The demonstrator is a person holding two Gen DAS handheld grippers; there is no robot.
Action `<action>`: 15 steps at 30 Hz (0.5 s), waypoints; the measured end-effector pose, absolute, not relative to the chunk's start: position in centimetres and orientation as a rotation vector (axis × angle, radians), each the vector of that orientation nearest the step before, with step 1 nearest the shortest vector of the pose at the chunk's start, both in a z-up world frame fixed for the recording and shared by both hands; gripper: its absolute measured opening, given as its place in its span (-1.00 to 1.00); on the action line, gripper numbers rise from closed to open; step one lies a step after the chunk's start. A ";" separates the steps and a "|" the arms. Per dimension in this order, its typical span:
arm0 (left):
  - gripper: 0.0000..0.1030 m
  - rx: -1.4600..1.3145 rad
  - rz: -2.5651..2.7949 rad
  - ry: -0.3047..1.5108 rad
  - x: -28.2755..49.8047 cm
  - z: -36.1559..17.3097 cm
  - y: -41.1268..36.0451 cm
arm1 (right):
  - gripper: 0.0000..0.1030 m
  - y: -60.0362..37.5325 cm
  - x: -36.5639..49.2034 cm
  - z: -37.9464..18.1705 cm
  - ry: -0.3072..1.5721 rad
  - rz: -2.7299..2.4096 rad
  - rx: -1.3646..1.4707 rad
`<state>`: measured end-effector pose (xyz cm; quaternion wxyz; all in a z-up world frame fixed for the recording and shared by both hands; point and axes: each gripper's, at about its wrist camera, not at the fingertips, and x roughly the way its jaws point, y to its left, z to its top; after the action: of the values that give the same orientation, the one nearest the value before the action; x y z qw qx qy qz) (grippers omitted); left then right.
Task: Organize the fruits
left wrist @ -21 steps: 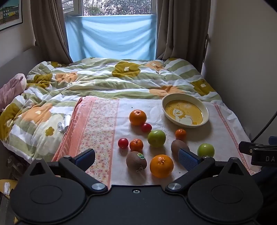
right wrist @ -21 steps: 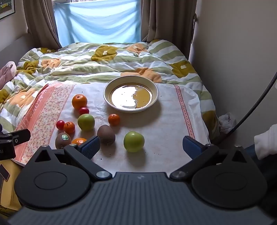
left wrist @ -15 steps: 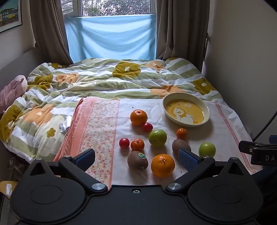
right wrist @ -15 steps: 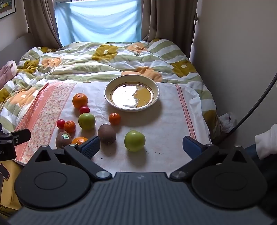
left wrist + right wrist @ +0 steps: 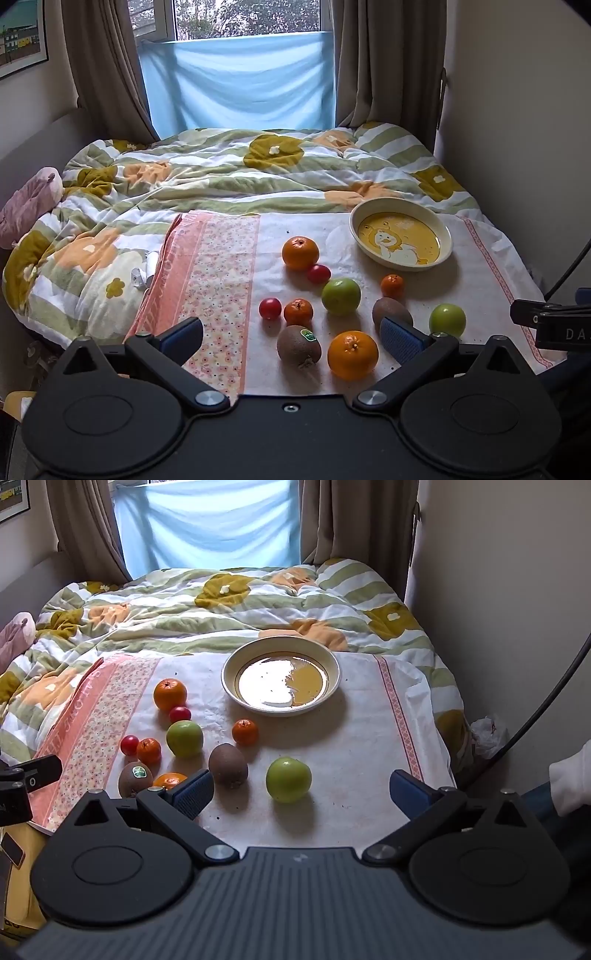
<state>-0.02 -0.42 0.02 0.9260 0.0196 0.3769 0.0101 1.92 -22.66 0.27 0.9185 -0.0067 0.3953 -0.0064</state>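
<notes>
Several fruits lie on a white cloth (image 5: 480, 280) on the bed: two oranges (image 5: 352, 354) (image 5: 300, 253), two green apples (image 5: 340, 296) (image 5: 288, 779), two kiwis (image 5: 298, 346) (image 5: 228, 765), small tangerines (image 5: 298, 312) and cherry tomatoes (image 5: 270, 308). An empty cream bowl (image 5: 400, 238) with a yellow duck picture stands at the back right; it also shows in the right wrist view (image 5: 280, 675). My left gripper (image 5: 291, 338) is open and empty, above the near kiwi and orange. My right gripper (image 5: 301, 794) is open and empty, just before the near green apple.
A rumpled flowered duvet (image 5: 221, 173) covers the bed behind the cloth. A pink flowered border (image 5: 207, 280) runs along the cloth's left. The wall (image 5: 517, 129) is close on the right. A pink plush (image 5: 26, 203) lies far left.
Both grippers have risen and tilted slightly, so the fruits sit a little lower in each view. Both stay open. No fruit has moved.
</notes>
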 end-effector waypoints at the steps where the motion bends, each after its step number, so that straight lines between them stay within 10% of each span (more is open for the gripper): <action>1: 1.00 0.040 0.021 0.773 0.0 0.0 -0.4 | 1.00 -22.7 1.7 0.2 0.812 -0.016 -0.013; 15: 1.00 0.037 0.018 0.773 0.2 -0.1 -0.6 | 1.00 -22.6 2.3 -0.1 0.817 -0.014 -0.006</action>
<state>0.20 -0.65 -0.14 0.9261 0.0181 0.3768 0.0090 2.35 -22.61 -0.13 0.9176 -0.0031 0.3974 -0.0067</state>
